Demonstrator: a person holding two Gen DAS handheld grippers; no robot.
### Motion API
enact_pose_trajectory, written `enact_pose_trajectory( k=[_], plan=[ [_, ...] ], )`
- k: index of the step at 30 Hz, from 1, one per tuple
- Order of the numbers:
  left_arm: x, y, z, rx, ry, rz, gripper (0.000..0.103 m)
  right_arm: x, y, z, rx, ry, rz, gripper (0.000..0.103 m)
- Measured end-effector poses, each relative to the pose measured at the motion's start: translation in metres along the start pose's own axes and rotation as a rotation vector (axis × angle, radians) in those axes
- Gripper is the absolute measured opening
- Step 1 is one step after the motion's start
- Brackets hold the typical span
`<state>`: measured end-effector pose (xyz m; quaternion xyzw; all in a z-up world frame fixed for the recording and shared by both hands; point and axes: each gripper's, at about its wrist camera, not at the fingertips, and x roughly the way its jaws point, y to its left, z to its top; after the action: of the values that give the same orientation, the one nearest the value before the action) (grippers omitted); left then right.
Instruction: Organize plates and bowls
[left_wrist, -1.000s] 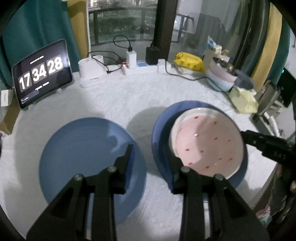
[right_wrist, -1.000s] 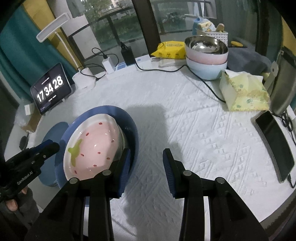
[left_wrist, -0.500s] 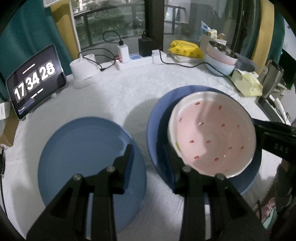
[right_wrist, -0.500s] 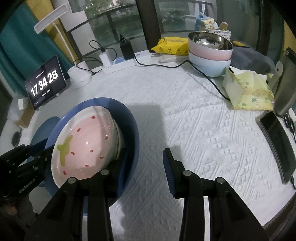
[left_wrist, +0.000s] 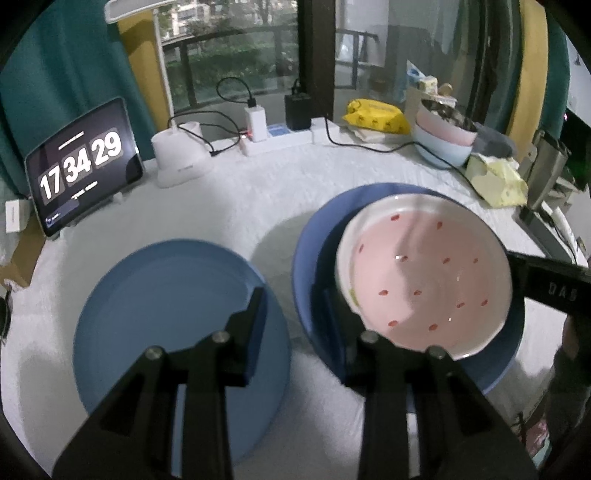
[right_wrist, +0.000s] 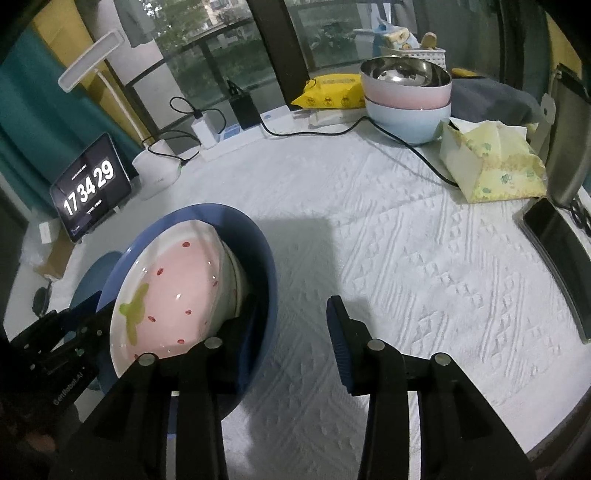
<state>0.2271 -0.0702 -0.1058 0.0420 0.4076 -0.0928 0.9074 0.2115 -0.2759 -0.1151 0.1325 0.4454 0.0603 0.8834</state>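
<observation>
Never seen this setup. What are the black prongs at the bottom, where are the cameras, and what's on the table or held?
No robot: a person holds a two-fingered tool in each hand, each with a fisheye camera looking along its fingers. The prongs are the left tool in one view, the right tool in the other. On the white cloth lie a blue plate, stacked bowls and a tablet clock. Between the tools is a second blue plate carrying a strawberry plate. Each tool straddles its rim, one finger inside, one outside; both have just been closing slightly, but whether the pads pinch I cannot tell.
</observation>
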Motion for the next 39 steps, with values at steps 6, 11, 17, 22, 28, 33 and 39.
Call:
enact_pose_trajectory(
  k=[6,11,17,22,28,33,39],
  plan=[
    [-0.004,-0.005,-0.004,-0.008,-0.041,-0.013,0.015,-0.001,0.014,-0.002,-0.027,-0.025,-0.004,0.011],
    [-0.007,-0.004,-0.005,-0.008,-0.056,-0.032,0.015,-0.001,0.011,-0.001,-0.003,-0.027,0.007,0.01],
    [-0.009,-0.006,-0.005,-0.001,-0.059,-0.035,0.015,-0.002,0.011,-0.003,0.0,-0.032,-0.005,0.01],
    [-0.012,-0.007,-0.006,-0.001,-0.063,-0.043,0.015,-0.004,0.01,-0.005,0.006,-0.029,-0.008,0.01],
    [-0.014,-0.01,-0.007,-0.001,-0.057,-0.048,0.015,-0.009,0.008,-0.006,0.002,-0.031,-0.014,0.01],
    [-0.02,-0.014,-0.006,0.001,-0.072,-0.055,0.015,-0.016,0.004,-0.006,0.007,-0.045,-0.019,0.01],
    [-0.029,-0.014,-0.002,-0.002,-0.097,-0.065,0.015,-0.026,0.007,-0.003,0.0,-0.069,-0.021,0.01]
  ],
)
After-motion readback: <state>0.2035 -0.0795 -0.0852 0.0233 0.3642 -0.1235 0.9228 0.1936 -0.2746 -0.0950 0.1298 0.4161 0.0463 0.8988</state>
